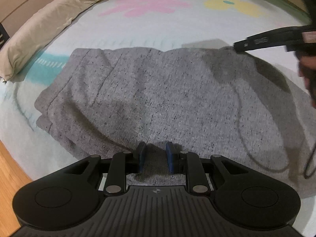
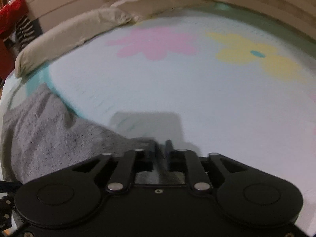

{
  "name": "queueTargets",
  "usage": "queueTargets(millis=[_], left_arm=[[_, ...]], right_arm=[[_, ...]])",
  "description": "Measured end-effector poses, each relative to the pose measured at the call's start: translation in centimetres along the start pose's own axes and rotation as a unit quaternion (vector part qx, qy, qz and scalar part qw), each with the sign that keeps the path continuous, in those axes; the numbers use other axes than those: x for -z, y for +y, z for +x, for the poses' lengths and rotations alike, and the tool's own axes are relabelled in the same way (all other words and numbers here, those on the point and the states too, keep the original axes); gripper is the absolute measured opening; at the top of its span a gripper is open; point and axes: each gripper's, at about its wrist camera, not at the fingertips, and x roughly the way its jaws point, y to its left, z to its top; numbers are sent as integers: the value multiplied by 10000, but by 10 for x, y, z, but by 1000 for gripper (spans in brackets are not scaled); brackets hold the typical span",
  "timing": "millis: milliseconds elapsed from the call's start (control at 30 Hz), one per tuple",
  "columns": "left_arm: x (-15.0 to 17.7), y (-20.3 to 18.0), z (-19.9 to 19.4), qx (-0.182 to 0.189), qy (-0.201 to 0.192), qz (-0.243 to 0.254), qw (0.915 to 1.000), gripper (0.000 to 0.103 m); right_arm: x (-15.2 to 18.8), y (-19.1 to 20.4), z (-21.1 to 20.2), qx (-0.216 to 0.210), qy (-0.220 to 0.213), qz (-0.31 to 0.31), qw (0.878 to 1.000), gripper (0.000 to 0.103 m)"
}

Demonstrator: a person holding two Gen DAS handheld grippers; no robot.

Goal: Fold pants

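Observation:
The grey speckled pants (image 1: 158, 98) lie in a folded stack on the flowered bed cover (image 1: 138, 31). My left gripper (image 1: 156, 154) is open, its blue pads apart, low over the near edge of the pants with cloth between the pads. My right gripper (image 2: 161, 148) is shut on the far right corner of the pants (image 2: 49, 128) and holds it a little above the cover. The right gripper also shows in the left wrist view (image 1: 237, 47) at that corner.
A beige pillow (image 1: 45, 31) lies along the far left edge of the bed. A wooden floor (image 1: 11, 177) shows at the near left. A black cord (image 1: 310, 164) hangs at the right. Red and striped clothes (image 2: 15, 19) sit beyond the pillow.

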Motion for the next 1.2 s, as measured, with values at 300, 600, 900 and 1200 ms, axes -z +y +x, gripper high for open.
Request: queueTargets(millis=[300,600,900,1200], left_arm=[[-10,-26,-28,389,-446,85,9982,22],[-14,-126,-48,1160,-415,745,9896,22],[3,-226,-52,1586,-266,1344,9778,22],[16,-274,-37,1579,-69,1786,9712,23]], right_arm=[[53,-70,-123,320,-299,1227,9915,60],[159,-181,-235,1624,105,2551,9531,60],[276,-276,-325,2449,-26,4235,8722,61],[336,-302,-333,2351,148,4759,8473,86]])
